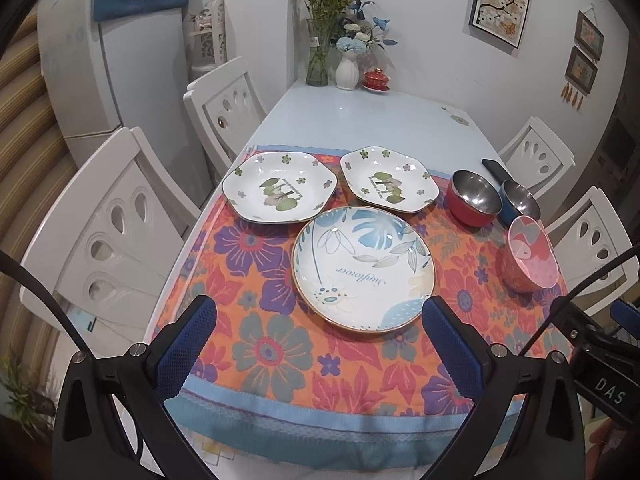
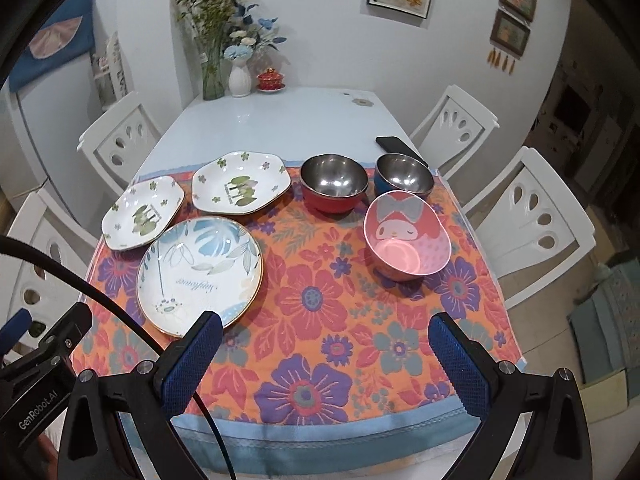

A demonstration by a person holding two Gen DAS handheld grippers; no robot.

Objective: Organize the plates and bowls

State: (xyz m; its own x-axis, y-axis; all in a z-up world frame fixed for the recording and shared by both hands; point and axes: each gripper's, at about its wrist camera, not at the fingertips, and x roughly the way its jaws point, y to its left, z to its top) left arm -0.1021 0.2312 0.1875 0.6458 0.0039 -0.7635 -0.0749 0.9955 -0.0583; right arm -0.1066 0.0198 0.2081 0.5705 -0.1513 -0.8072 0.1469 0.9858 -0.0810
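A round blue-leaf plate (image 1: 363, 269) (image 2: 200, 276) lies on the floral cloth near the front. Two white hexagonal flower plates (image 1: 279, 193) (image 1: 389, 180) lie behind it; in the right wrist view they are at left (image 2: 143, 213) and centre (image 2: 241, 182). A red steel-lined bowl (image 1: 475, 197) (image 2: 334, 187), a blue steel-lined bowl (image 1: 518, 203) (image 2: 404, 178) and a pink cartoon bowl (image 1: 527, 254) (image 2: 407, 236) stand to the right. My left gripper (image 1: 320, 340) is open and empty, just in front of the round plate. My right gripper (image 2: 326, 356) is open and empty above the cloth's front.
A black phone (image 2: 396, 146) lies behind the blue bowl. Vases with flowers (image 1: 320, 52) and a red lidded cup (image 1: 376, 79) stand at the table's far end. White chairs (image 1: 108, 232) (image 2: 532, 224) flank the table. A fridge (image 1: 104, 60) stands at left.
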